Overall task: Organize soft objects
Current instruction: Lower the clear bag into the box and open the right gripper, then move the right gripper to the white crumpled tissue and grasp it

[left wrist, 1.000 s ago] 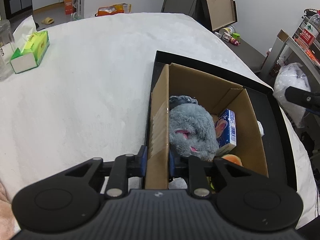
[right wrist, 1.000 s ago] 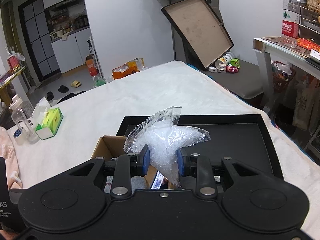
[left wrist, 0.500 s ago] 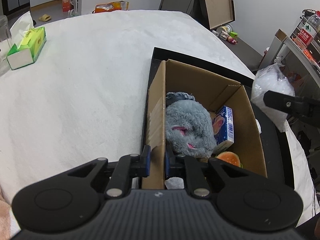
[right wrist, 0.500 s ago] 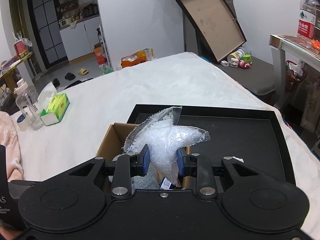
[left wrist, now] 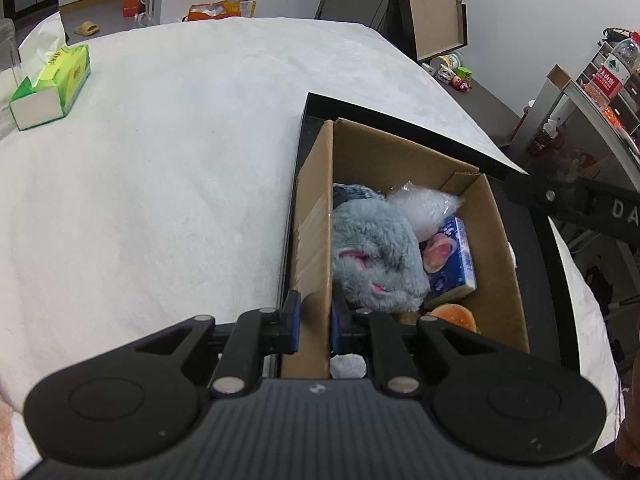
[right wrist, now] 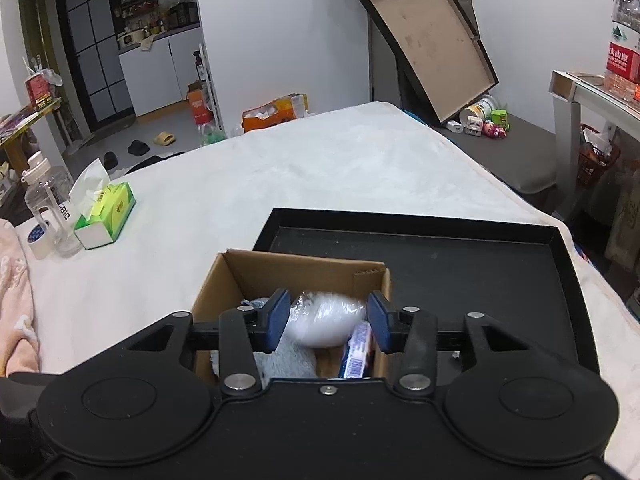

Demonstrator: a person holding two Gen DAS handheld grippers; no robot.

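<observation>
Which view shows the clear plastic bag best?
Left wrist view: the clear plastic bag lies sharp and unblocked in the cardboard box, behind the grey plush toy. In the right wrist view it is motion-blurred, seen between the opening pads of the right hand-held gripper, which hide its sides.

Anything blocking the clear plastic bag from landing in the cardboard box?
Nothing visible. The clear plastic bag is already inside the cardboard box, by the grey plush and blue pack. Right gripper jaws are opening, clear of it; left gripper clamps the box wall.

one box (left wrist: 404, 168), one tray (right wrist: 472, 264), two claws (left wrist: 312, 326).
</observation>
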